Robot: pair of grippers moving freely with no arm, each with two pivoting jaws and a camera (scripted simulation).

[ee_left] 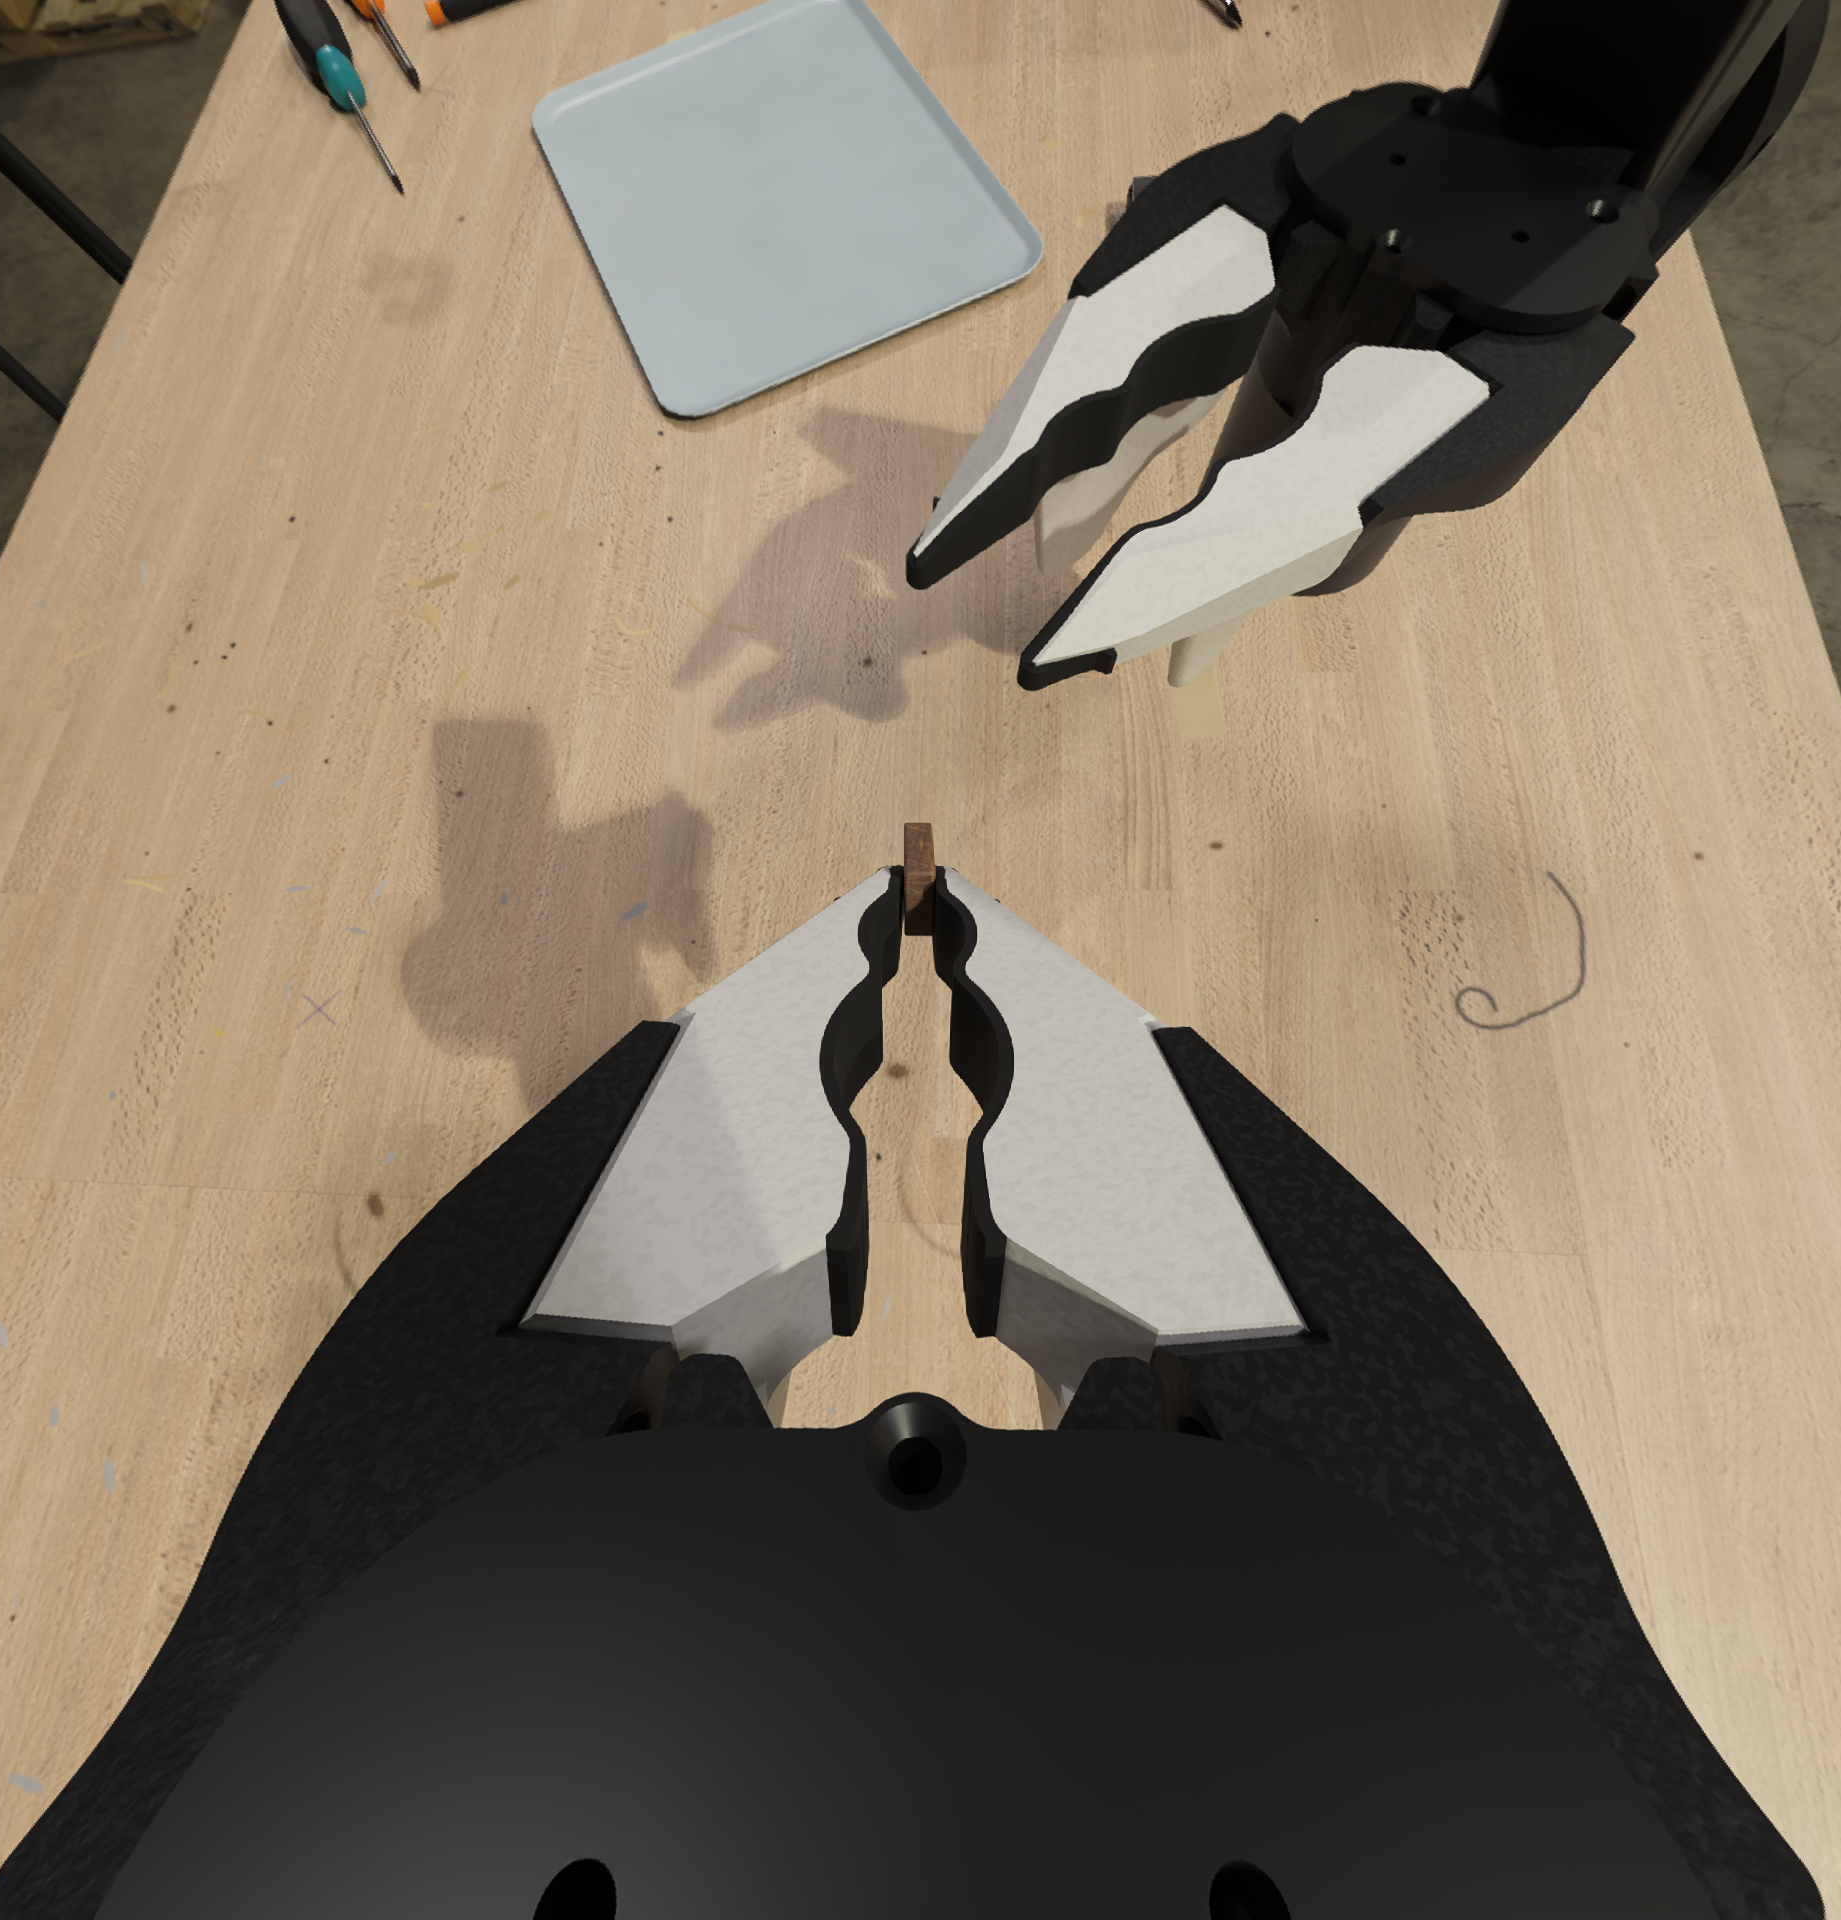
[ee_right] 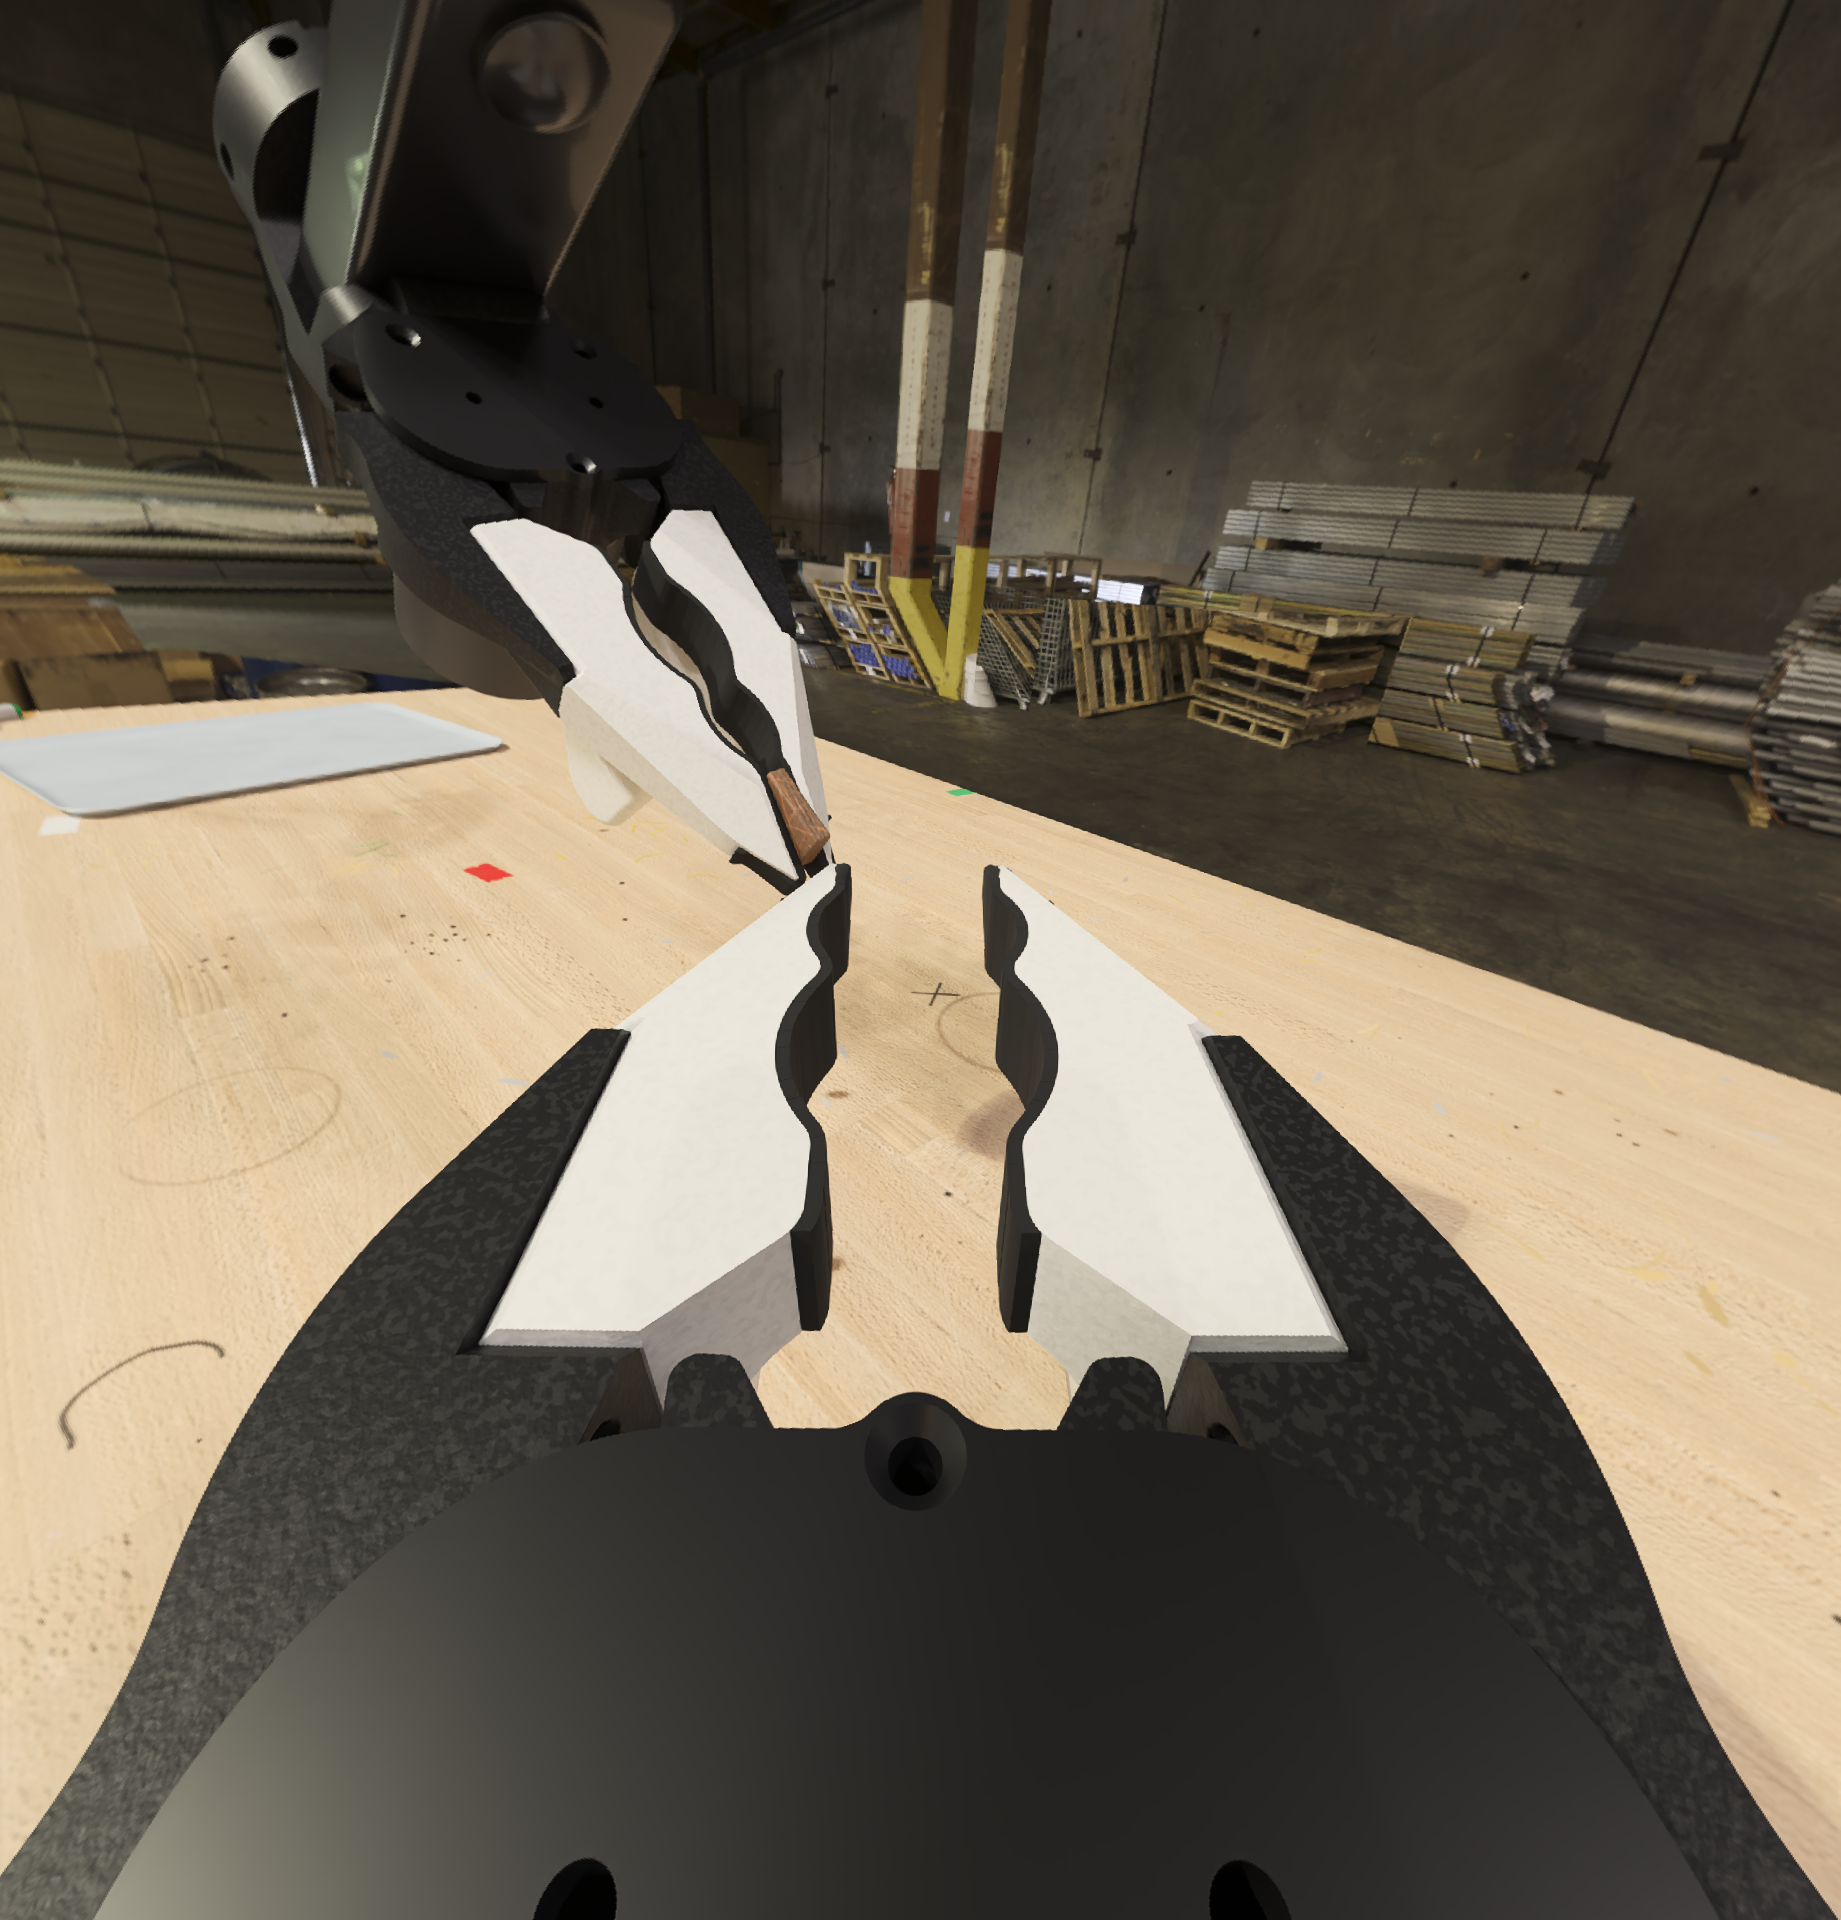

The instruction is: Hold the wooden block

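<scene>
- Pinching the wooden block (ee_left: pixel 917 879) at the very tips of my left gripper (ee_left: pixel 917 891), I have the fingers drawn nearly together, with the small dark-brown piece standing between them and poking out past their ends.
- From my right wrist view, the same wooden block (ee_right: pixel 797 816) shows clamped in the left gripper (ee_right: pixel 807 844), which is tilted downward above the table (ee_right: pixel 272 1039), clear of the surface.
- My right gripper (ee_right: pixel 916 883) has its fingers spread apart with bare tabletop showing in the gap; it holds nothing.
- From the left wrist view, my right gripper (ee_left: pixel 983 623) hangs off to the right and farther along the table (ee_left: pixel 272 727), angled down, its fingers parted.
- A pale blue tray (ee_left: pixel 781 197) lies flat on the table beyond both grippers, well apart from the block.
- Screwdrivers (ee_left: pixel 350 88) lie at the far left corner of the table.
- Pallets (ee_right: pixel 1259 655) are stacked on the floor past the table edge.
</scene>
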